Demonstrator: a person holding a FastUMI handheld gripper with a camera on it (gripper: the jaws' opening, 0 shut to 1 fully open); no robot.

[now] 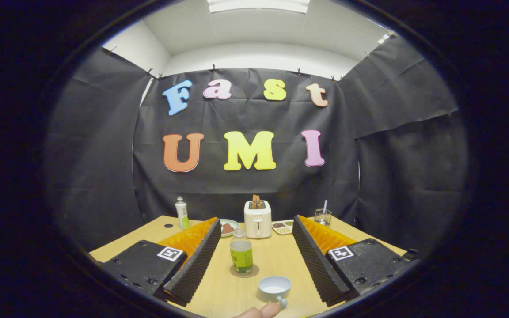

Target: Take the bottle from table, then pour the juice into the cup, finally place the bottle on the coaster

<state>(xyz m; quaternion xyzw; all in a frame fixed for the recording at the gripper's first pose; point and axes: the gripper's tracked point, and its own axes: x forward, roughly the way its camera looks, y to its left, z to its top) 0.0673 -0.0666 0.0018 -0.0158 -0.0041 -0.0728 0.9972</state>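
I see my tool (254, 260) held level above the wooden desk (281, 260), its ridged fingers spread wide and gripping nothing. Between them the bottle (241, 252) stands upright on a round coaster (244, 270), long axis vertical, clear with green juice and a label. Nearer me sits a small pale cup (274, 287), a fingertip (268, 309) touching its handle.

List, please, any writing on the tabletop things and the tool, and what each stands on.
Juice bottle, on the coaster: label too blurred to read.
White bottle at the back: print too small to read.
Tool, open, its fingers either side of the juice bottle: square patterned markers, no words.
Cup, toaster: none.
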